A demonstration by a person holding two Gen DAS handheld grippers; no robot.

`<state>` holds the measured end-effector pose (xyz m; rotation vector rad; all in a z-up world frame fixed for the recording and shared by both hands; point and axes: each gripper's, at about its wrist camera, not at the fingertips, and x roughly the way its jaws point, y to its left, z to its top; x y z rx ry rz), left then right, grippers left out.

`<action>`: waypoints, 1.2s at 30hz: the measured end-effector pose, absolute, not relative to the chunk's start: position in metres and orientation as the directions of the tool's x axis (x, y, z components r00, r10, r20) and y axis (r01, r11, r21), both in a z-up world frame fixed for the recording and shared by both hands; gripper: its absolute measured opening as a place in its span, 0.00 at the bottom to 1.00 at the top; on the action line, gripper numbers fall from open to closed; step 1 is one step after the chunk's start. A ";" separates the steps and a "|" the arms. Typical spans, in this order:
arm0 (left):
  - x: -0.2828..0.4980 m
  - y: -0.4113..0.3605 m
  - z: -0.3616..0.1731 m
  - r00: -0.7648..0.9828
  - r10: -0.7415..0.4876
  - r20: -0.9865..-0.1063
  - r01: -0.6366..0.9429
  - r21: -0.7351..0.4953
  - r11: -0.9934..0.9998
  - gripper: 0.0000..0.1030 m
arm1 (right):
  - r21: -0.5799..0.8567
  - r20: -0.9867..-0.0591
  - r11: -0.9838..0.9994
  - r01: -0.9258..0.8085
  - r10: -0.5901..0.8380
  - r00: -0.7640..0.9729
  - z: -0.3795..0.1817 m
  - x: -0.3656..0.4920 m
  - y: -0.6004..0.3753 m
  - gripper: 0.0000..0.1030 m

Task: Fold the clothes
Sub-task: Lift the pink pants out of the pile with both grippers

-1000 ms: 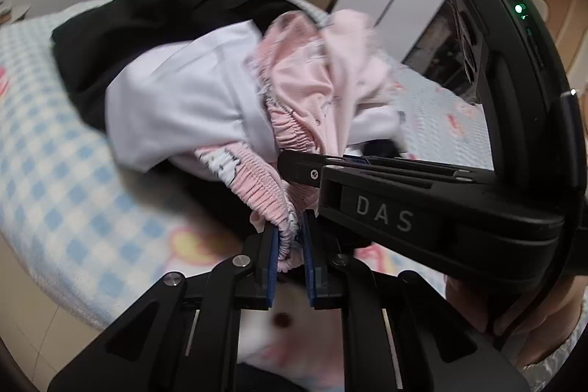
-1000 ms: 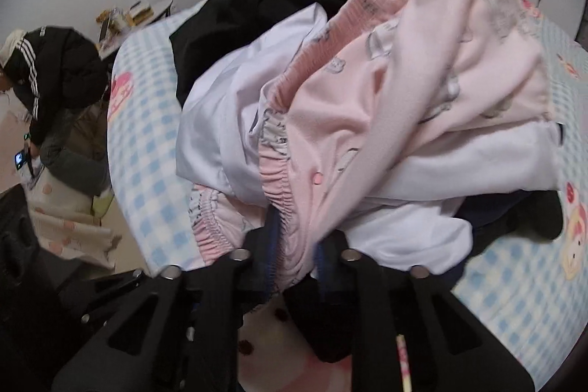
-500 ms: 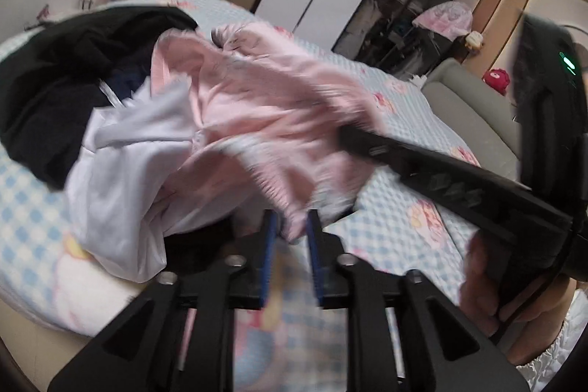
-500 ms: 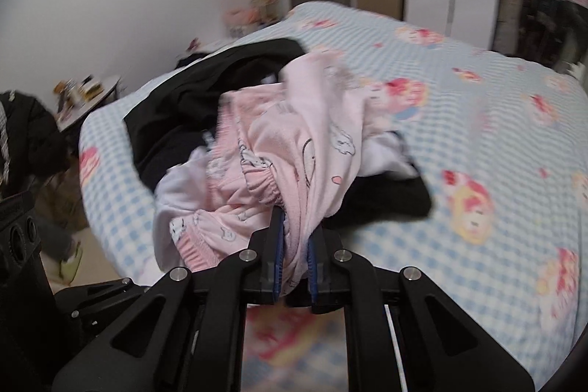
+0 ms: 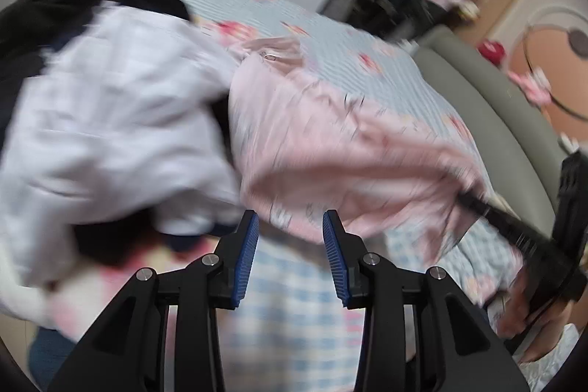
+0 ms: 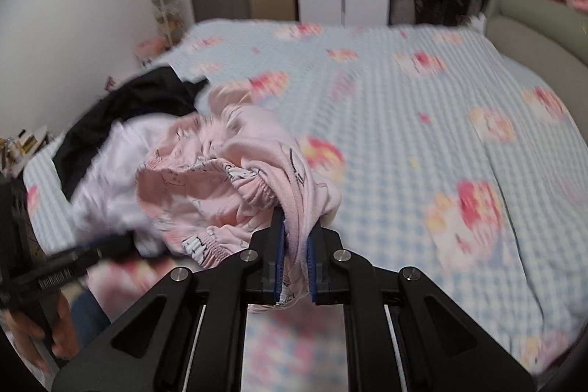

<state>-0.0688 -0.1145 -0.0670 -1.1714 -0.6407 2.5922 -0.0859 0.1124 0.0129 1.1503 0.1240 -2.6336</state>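
Left wrist view: the left gripper (image 5: 290, 237) sits at the bottom centre with its 2 blue-padded fingers (image 5: 245, 259) spread apart and nothing between them. Just above them, blurred by motion, the pink garment (image 5: 330, 142) stretches from the centre toward the right edge, where the right gripper (image 5: 514, 237) reaches in as a dark bar. A white garment (image 5: 110, 120) fills the left half, with a black garment (image 5: 66, 13) behind it at upper left. The blue checked bedspread (image 5: 330, 35) runs across the upper middle.

Right wrist view: the right gripper (image 6: 294, 256) at lower centre is clamped on the pink garment (image 6: 228, 186), whose elastic waistband bunches above the pads. White garment (image 6: 106, 186) and black garment (image 6: 121, 112) lie to the left on the bedspread (image 6: 422, 120). At the lower left edge a hand (image 6: 40, 333) holds the left gripper (image 6: 92, 252).
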 end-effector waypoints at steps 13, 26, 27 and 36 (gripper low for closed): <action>-0.116 0.034 -0.084 -0.445 0.325 -0.835 -0.256 -0.229 -0.939 0.59 | 0.165 -0.807 -0.985 0.048 -0.163 -0.567 -0.038 -0.045 0.257 0.10; -0.104 0.066 -0.080 -0.525 0.099 -0.846 -0.197 0.008 -0.980 0.07 | 0.258 -0.839 -0.965 0.057 -0.253 -0.483 -0.066 -0.024 0.294 0.29; -0.101 0.059 -0.076 -0.543 0.092 -0.835 -0.182 0.011 -0.983 0.07 | 0.260 -0.846 -0.962 0.077 -0.266 -0.462 -0.071 -0.024 0.289 0.33; -0.075 -0.006 -0.056 -0.618 0.084 -0.782 -0.043 -0.072 -0.996 0.07 | 0.215 -0.905 -0.966 0.144 -0.252 -0.341 -0.118 -0.036 0.244 0.44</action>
